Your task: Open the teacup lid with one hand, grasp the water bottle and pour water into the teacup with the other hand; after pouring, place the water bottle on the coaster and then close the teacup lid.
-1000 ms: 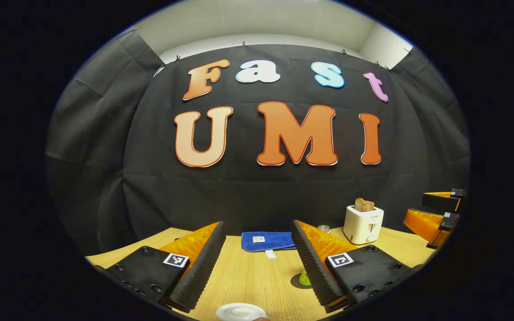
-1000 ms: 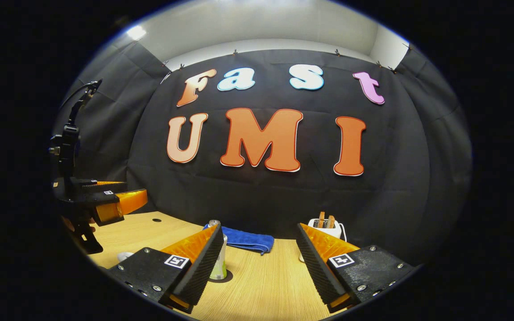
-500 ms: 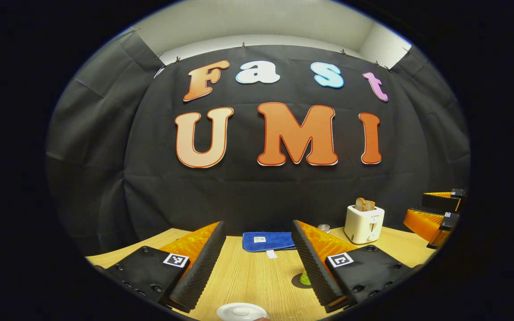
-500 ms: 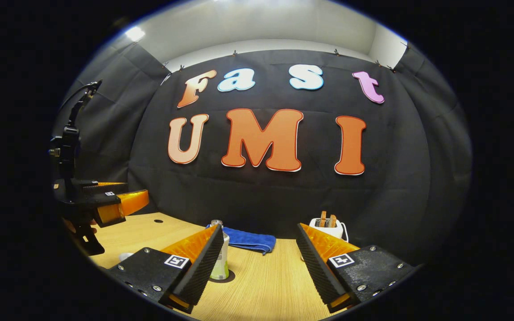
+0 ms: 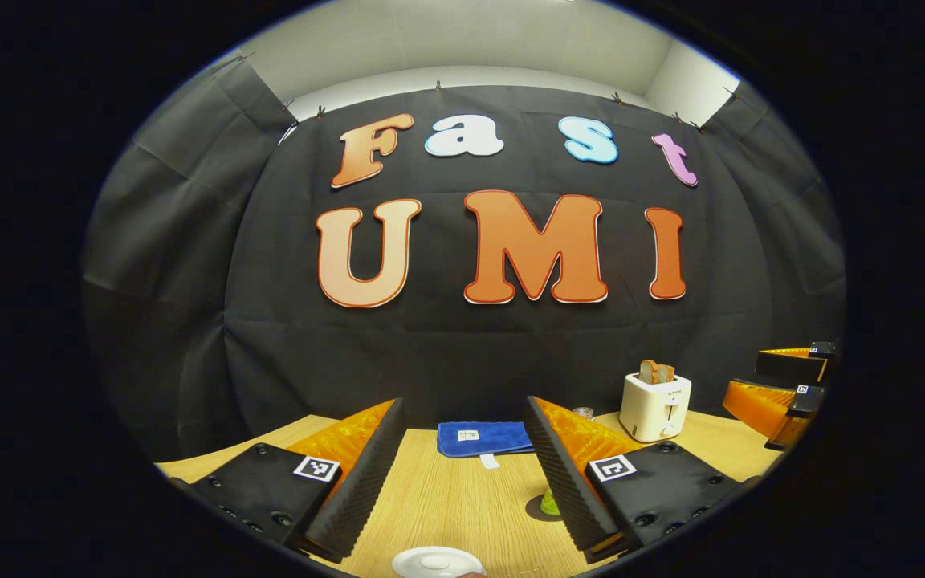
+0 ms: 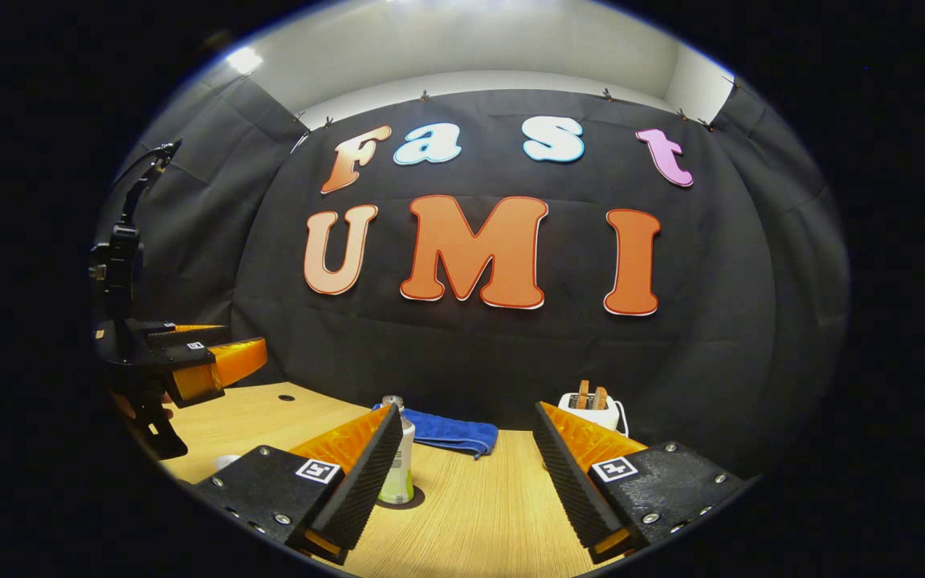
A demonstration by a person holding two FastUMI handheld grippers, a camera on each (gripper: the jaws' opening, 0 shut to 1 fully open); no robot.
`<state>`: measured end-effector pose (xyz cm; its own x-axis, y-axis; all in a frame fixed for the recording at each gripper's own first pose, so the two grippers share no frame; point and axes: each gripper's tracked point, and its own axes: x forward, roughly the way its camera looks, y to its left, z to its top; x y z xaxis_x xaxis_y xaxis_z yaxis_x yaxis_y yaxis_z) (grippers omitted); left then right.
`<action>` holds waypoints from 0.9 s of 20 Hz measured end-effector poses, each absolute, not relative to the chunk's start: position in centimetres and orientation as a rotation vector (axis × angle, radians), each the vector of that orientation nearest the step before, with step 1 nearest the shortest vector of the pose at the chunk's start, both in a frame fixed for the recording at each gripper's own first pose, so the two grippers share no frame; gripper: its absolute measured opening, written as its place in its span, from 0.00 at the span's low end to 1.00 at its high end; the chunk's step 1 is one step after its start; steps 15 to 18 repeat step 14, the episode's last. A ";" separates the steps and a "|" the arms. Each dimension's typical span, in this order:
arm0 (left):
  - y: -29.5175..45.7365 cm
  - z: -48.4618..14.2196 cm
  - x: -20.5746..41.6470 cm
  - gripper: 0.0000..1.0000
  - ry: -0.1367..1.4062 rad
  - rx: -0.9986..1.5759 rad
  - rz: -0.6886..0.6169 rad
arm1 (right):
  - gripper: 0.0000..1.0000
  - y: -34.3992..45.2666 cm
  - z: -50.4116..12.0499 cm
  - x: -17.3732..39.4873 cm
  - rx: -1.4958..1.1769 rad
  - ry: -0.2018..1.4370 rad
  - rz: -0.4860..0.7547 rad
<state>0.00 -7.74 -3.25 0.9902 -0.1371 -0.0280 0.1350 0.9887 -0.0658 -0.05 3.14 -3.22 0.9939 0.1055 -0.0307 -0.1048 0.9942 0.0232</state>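
In the left gripper view, my left gripper point(image 5: 464, 401) is open and holds nothing, above the wooden table point(image 5: 446, 498). The white teacup lid point(image 5: 436, 561) lies just below and ahead of its fingers, cut by the view's lower edge. The water bottle point(image 5: 549, 503) stands mostly hidden behind its right finger, on a dark round coaster point(image 5: 535, 508). In the right gripper view, my right gripper point(image 6: 467, 405) is open and holds nothing. There the bottle point(image 6: 400, 461) stands upright just beyond its left finger. A bit of the white teacup point(image 6: 226, 461) peeks out at the left.
A folded blue towel point(image 5: 482, 438) lies at the back of the table by the wall. A white toaster point(image 5: 655, 405) with bread slices stands at the back right. The left gripper point(image 6: 189, 361), held by a hand, shows at the left of the right gripper view.
Almost nothing. Both views drift slightly; the bottle slides a little to the right in the right gripper view. Both grippers stay open.
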 end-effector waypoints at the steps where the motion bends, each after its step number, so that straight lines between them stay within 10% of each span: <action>1: -7.7 -3.3 0.1 0.97 0.033 -0.064 -0.137 | 0.98 3.2 -3.1 -0.1 0.024 0.030 0.108; 18: -8.0 -3.7 0.2 0.96 0.045 -0.060 -0.141 | 0.98 3.2 -3.3 0.0 0.022 0.029 0.112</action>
